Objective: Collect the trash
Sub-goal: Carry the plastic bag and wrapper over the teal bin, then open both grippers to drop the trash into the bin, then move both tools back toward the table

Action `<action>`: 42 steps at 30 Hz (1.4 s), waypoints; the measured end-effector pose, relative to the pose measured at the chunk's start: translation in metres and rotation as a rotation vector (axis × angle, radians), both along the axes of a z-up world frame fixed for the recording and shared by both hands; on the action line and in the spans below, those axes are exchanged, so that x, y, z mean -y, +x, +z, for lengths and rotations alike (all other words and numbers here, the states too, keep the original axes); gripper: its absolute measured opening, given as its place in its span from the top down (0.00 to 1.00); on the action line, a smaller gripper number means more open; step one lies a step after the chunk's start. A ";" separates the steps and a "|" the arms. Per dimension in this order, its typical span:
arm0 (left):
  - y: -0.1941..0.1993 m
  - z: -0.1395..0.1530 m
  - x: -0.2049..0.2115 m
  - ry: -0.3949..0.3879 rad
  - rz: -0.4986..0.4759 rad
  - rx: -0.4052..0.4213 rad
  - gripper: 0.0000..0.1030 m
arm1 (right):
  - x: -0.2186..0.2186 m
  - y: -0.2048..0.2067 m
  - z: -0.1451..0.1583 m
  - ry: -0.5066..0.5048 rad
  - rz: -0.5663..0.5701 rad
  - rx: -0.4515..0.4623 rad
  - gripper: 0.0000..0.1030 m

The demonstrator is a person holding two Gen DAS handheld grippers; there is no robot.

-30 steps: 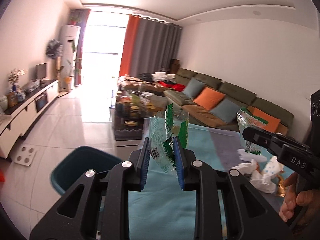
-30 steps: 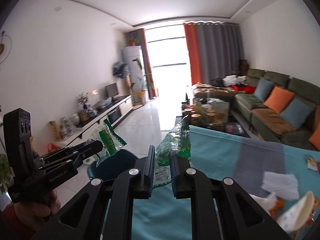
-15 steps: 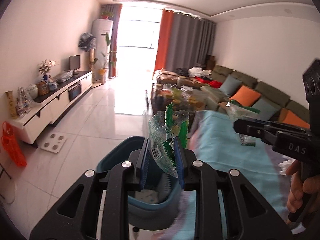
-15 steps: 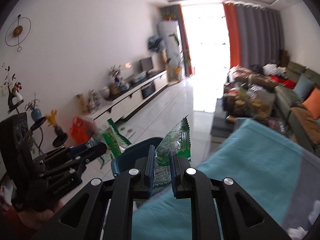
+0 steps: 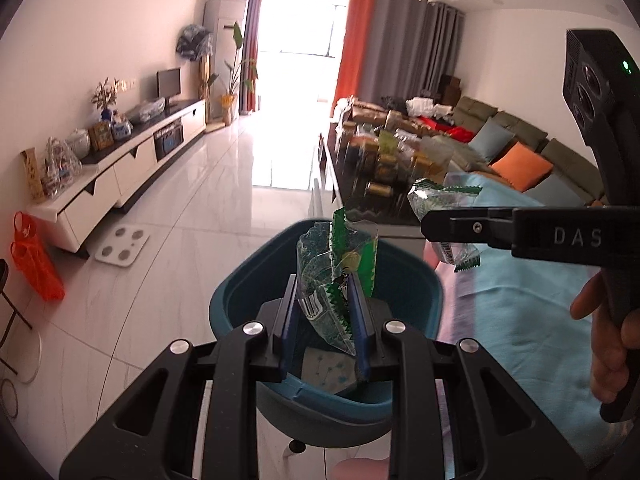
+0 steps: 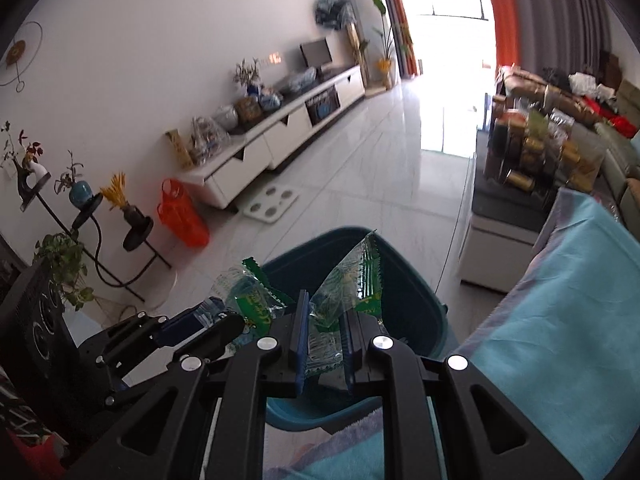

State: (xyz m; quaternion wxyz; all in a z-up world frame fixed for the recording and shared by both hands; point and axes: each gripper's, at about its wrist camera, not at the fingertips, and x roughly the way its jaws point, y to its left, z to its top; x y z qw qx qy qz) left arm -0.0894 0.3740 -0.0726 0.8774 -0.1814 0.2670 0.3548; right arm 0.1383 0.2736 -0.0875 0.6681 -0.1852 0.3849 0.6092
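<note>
Two tools hang over one teal bin (image 5: 236,300), each clamping one green wrapper. Left tool (image 5: 324,324) grips its wrapper (image 5: 336,264); right tool (image 6: 324,344) grips another wrapper (image 6: 348,284).

Daylight is pouring through the window (image 5: 304,20) at 12 o'clock, overexposing it and glaring off the glossy floor (image 5: 256,160). Fisheye distortion is bending walls, and dark vignetting is rimming both views. The coffee table clutter (image 5: 384,152) is looking slightly blurred.
</note>
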 end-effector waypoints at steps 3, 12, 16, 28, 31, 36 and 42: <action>0.014 -0.015 -0.006 -0.012 0.003 -0.018 0.76 | -0.014 0.002 -0.011 -0.040 0.005 -0.014 0.85; 0.041 -0.045 -0.023 -0.016 0.003 -0.051 0.69 | -0.031 0.013 -0.035 -0.105 -0.004 -0.093 0.79; 0.040 -0.047 -0.023 -0.004 0.006 -0.050 0.62 | -0.032 0.017 -0.034 -0.097 -0.013 -0.108 0.70; 0.019 -0.028 -0.015 0.026 0.056 0.011 0.27 | -0.006 0.034 -0.009 0.002 -0.074 -0.148 0.33; 0.007 -0.013 -0.009 0.058 0.080 0.046 0.15 | 0.015 0.037 0.008 0.066 -0.102 -0.122 0.25; -0.012 0.018 0.006 0.128 0.112 0.105 0.07 | 0.054 0.035 0.033 0.166 -0.151 -0.050 0.13; -0.024 0.063 0.034 0.197 0.120 0.173 0.05 | 0.105 0.023 0.055 0.276 -0.197 0.032 0.07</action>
